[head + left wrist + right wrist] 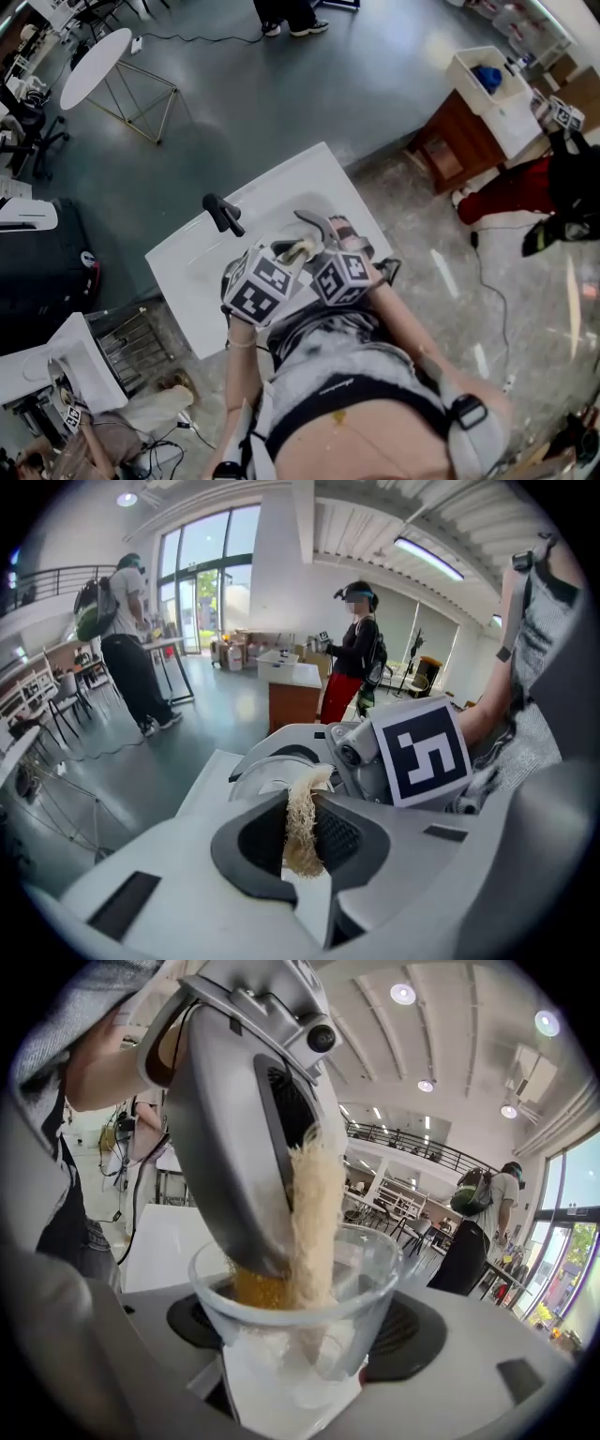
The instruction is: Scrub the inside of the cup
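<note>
A clear glass cup (314,1312) sits between the jaws of my right gripper (300,1340), which is shut on it, mouth towards the left gripper. My left gripper (267,1265) is shut on a pale loofah scrubber (314,1213) and reaches down into the cup, so the scrubber lies against the inner wall. In the left gripper view the scrubber (302,827) is pinched between the dark pads of the left gripper (305,846), with the right gripper's marker cube (422,750) just beyond. In the head view both grippers meet over a white basin (291,187), the scrubber (298,249) between them.
A black faucet (222,214) stands at the basin's far left. A wooden cabinet with a white tub (478,108) is at the right, a black case (37,267) at the left. A cable (492,281) runs over the floor. People (131,653) stand in the room behind.
</note>
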Action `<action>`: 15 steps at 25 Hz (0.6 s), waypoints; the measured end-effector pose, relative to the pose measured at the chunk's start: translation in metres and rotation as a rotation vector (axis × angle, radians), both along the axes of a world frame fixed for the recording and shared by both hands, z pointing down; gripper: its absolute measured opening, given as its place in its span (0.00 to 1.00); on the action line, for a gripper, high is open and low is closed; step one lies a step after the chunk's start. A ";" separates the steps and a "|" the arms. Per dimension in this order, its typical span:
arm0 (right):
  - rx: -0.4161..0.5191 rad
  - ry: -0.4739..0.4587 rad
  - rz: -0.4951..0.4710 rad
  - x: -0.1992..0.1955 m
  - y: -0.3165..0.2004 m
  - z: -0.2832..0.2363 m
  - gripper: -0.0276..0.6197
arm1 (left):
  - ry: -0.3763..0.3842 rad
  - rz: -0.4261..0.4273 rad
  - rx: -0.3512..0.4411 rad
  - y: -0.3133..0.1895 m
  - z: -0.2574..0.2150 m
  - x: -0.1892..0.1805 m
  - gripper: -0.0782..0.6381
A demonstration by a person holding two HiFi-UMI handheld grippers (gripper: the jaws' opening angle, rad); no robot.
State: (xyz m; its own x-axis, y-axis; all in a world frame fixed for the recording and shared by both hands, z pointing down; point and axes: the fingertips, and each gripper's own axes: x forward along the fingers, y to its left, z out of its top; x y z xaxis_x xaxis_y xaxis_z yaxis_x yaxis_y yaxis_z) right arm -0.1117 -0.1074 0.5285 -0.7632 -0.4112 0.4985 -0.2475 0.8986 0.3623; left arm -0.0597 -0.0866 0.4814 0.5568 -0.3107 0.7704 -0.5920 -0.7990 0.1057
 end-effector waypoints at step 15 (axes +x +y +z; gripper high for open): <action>-0.037 -0.049 -0.014 -0.008 0.001 -0.007 0.67 | -0.137 -0.133 0.183 -0.030 -0.002 -0.017 0.16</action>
State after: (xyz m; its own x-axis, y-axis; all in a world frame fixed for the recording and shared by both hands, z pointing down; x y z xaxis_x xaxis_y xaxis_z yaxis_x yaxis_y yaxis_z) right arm -0.1194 -0.1061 0.5211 -0.7928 -0.3821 0.4748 -0.2514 0.9147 0.3164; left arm -0.0763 -0.1164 0.4796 0.3966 -0.5152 0.7598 -0.6917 -0.7119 -0.1217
